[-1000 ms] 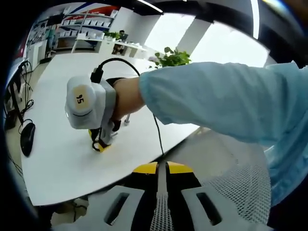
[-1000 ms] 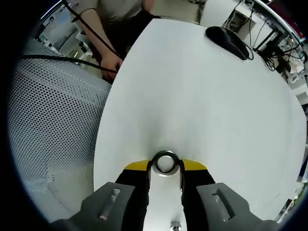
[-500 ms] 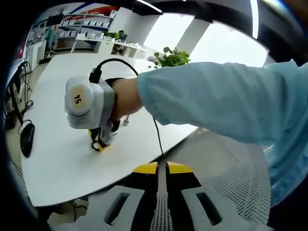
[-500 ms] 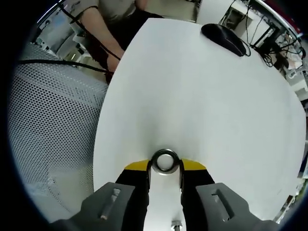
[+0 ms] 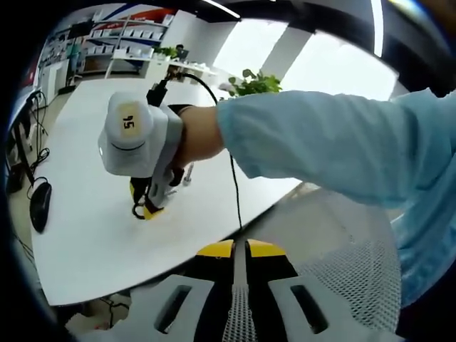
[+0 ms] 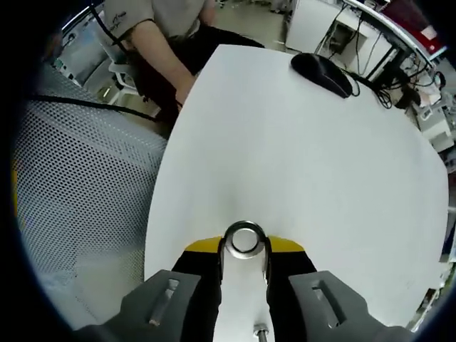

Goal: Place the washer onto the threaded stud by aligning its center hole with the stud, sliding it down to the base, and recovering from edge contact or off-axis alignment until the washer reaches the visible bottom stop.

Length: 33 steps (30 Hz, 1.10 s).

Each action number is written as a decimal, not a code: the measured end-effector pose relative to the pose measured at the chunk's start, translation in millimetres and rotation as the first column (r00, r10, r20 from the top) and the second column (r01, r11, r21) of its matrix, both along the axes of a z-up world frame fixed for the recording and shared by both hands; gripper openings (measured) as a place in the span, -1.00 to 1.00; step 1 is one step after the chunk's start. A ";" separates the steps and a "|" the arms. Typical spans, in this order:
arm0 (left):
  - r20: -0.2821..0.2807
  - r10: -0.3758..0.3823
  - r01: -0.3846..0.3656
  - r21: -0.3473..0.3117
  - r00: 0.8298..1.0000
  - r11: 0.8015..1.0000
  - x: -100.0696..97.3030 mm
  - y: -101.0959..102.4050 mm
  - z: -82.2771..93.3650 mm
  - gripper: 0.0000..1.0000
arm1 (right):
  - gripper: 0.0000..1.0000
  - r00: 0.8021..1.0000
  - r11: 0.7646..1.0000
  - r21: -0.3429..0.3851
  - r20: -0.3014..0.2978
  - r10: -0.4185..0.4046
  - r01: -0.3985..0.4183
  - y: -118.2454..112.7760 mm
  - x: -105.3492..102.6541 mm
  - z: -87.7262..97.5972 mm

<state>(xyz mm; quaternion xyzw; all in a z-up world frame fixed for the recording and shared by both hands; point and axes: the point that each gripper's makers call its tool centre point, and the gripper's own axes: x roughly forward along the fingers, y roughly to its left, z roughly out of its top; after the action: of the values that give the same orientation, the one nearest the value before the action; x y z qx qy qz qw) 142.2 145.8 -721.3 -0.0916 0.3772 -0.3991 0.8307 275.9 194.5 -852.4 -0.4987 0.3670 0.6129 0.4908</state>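
A steel washer (image 6: 244,225) is pinched upright between the yellow-tipped jaws of my right gripper (image 6: 244,246), just above the white table (image 6: 299,157). The top of the threaded stud (image 6: 260,330) peeks up between the jaw bases, behind the washer. In the left gripper view, the right gripper (image 5: 144,208) hangs tip-down over the table (image 5: 85,235), held by a hand in a light blue sleeve (image 5: 320,142). The small stud (image 5: 189,173) stands just beyond it. My left gripper (image 5: 239,249) is off the table edge, jaws together with nothing between them.
A black mouse (image 6: 320,71) lies at the table's far end, also seen as the mouse (image 5: 40,203). A white mesh chair (image 6: 78,178) flanks the table. A seated person (image 6: 164,28) is beyond the table's edge. A black cable (image 5: 231,185) trails from the right gripper.
The right gripper has lifted and tilted a little above the table, still holding the washer. The left gripper has stayed where it was.
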 end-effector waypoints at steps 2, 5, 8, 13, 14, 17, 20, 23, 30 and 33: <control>0.000 0.000 0.000 0.001 1.000 1.000 0.0 0.0 -0.2 -0.94 | -0.54 1.000 1.000 0.008 0.006 0.007 -0.007 -0.5 1.4 8.1; 0.001 0.004 -0.004 0.000 1.000 1.000 0.4 0.1 0.0 -0.94 | -0.54 1.000 1.000 0.022 0.012 0.005 -0.005 -0.9 2.1 19.4; 0.000 0.005 -0.005 0.000 1.000 1.000 0.3 0.1 -0.2 -0.94 | -0.54 1.000 0.999 0.032 0.016 0.006 -0.007 -2.5 0.8 31.7; 0.001 0.007 -0.007 0.000 1.000 1.000 0.5 0.1 -0.2 -0.94 | -0.54 0.999 0.999 0.024 0.044 0.032 -0.033 -6.4 2.6 45.3; 0.002 0.008 -0.008 0.000 1.000 1.000 0.6 0.2 -0.1 -0.94 | -0.54 0.998 0.999 0.025 0.046 0.031 -0.032 -6.8 3.2 47.4; 0.003 0.009 -0.009 0.000 1.000 1.000 0.6 0.0 0.2 -0.94 | -0.54 0.998 0.999 0.027 0.051 0.027 -0.028 -9.1 4.8 52.7; 0.003 0.009 -0.009 0.001 1.000 1.000 0.5 -0.1 0.0 -0.94 | -0.54 0.996 0.999 0.011 0.082 0.029 -0.030 -16.1 11.5 56.5; 0.003 0.011 -0.011 0.000 1.000 1.000 0.6 0.0 0.1 -0.94 | -0.54 0.994 1.000 0.003 0.104 0.027 -0.027 -21.0 18.1 58.1; 0.001 0.011 -0.011 0.000 1.000 1.000 0.5 0.3 0.2 -0.94 | -0.54 0.991 1.000 -0.022 0.135 0.022 -0.019 -26.8 31.0 51.4; -0.003 0.005 -0.005 0.001 1.000 1.000 -0.3 0.0 -0.2 -0.94 | -0.54 0.990 0.999 -0.030 0.139 0.022 -0.018 -26.6 33.6 49.4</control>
<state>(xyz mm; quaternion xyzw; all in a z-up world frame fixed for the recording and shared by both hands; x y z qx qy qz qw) 141.8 145.8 -721.5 -0.0927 0.3783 -0.3966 0.8312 309.5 167.9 -803.0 -0.5511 0.3355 0.5760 0.5020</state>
